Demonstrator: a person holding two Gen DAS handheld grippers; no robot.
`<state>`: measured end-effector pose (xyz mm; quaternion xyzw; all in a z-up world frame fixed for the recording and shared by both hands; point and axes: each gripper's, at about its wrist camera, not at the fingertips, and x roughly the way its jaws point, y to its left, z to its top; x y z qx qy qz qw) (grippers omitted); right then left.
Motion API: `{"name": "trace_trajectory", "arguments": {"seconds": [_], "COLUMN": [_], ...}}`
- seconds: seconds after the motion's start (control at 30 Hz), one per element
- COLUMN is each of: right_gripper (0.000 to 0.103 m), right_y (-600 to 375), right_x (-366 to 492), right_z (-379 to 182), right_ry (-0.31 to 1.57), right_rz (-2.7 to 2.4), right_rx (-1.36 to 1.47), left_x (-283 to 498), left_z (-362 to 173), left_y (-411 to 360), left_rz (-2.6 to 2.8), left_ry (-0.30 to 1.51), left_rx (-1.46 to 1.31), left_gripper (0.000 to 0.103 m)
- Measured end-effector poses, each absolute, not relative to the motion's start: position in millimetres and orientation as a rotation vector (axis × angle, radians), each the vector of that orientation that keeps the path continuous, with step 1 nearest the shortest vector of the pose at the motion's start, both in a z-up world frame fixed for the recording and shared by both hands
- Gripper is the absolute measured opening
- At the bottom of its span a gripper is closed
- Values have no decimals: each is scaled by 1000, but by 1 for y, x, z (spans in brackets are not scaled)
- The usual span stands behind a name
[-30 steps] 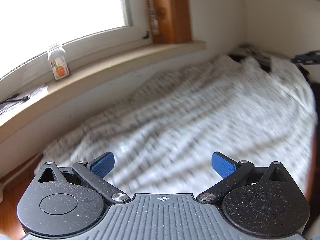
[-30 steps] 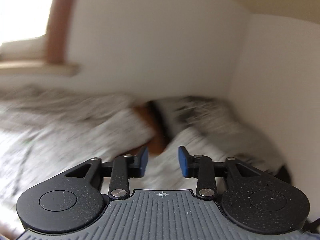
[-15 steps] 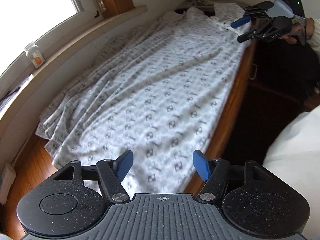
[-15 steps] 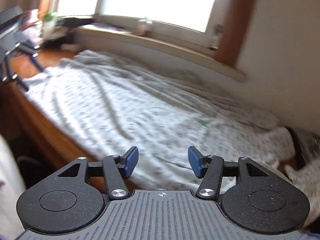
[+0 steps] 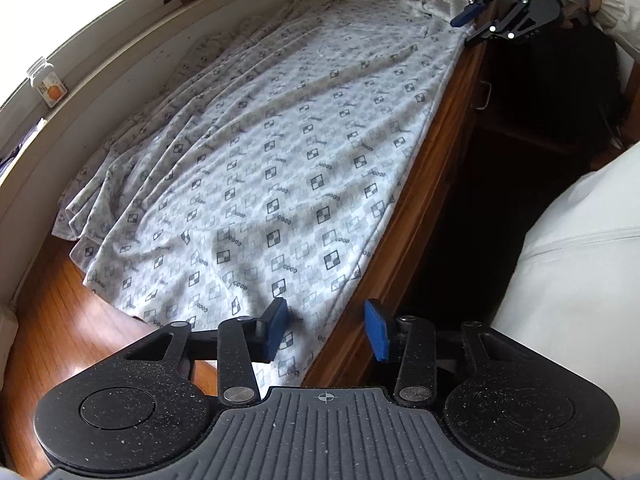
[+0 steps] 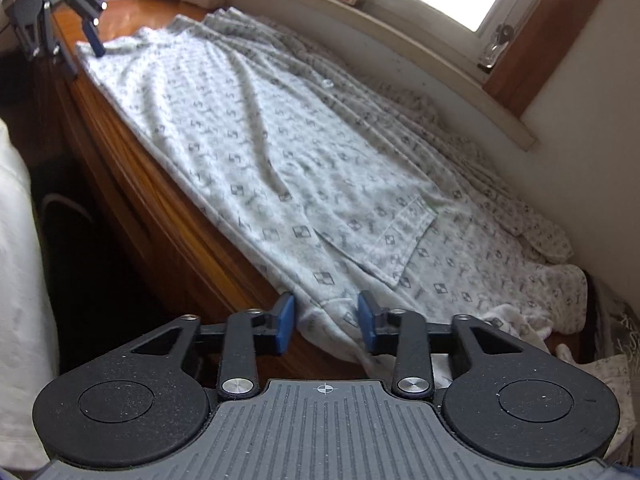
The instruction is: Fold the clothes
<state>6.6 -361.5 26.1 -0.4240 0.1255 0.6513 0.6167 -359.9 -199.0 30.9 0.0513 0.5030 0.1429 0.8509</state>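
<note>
A long white garment with a grey checker print (image 5: 280,152) lies spread along a wooden table (image 5: 436,152), its near edge hanging a little over the table's front. My left gripper (image 5: 326,330) is open at the garment's near corner at one end, jaws straddling the table edge. My right gripper (image 6: 326,324) is open at the other end, jaws either side of the garment's front edge (image 6: 332,312). A chest pocket (image 6: 384,236) shows near it. Each gripper shows in the other's view: right (image 5: 470,26), left (image 6: 86,46).
A window sill (image 5: 132,52) with a small bottle (image 5: 48,84) runs behind the table. Another bunched patterned cloth (image 6: 600,360) lies at the right end by the wall. The person's white clothing (image 5: 580,280) is close on the front side. Dark space lies below the table front.
Both grippers have dropped closer to the garment's front edge at opposite ends. The left jaws have narrowed a little; both stay open and empty.
</note>
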Motion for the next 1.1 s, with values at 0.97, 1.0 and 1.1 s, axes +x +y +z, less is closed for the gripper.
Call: {"name": "trace_trajectory", "arguments": {"seconds": [0.97,1.0,1.1], "right_gripper": [6,6,6], "right_y": [-370,-370,-364], "right_x": [5,7,13], "right_z": [47,52,66], "right_ry": [236,221,178], "right_rz": [1569,1565,1552], "right_rx": [-956,-948,-931], "left_x": [-384,-383,-382], "left_z": [57,62,75], "left_y": [-179,-175,-164], "left_rz": [252,261,288], "left_ry": [1032,1022,993], "left_rx": [57,63,79], "left_gripper": [5,5,5]}}
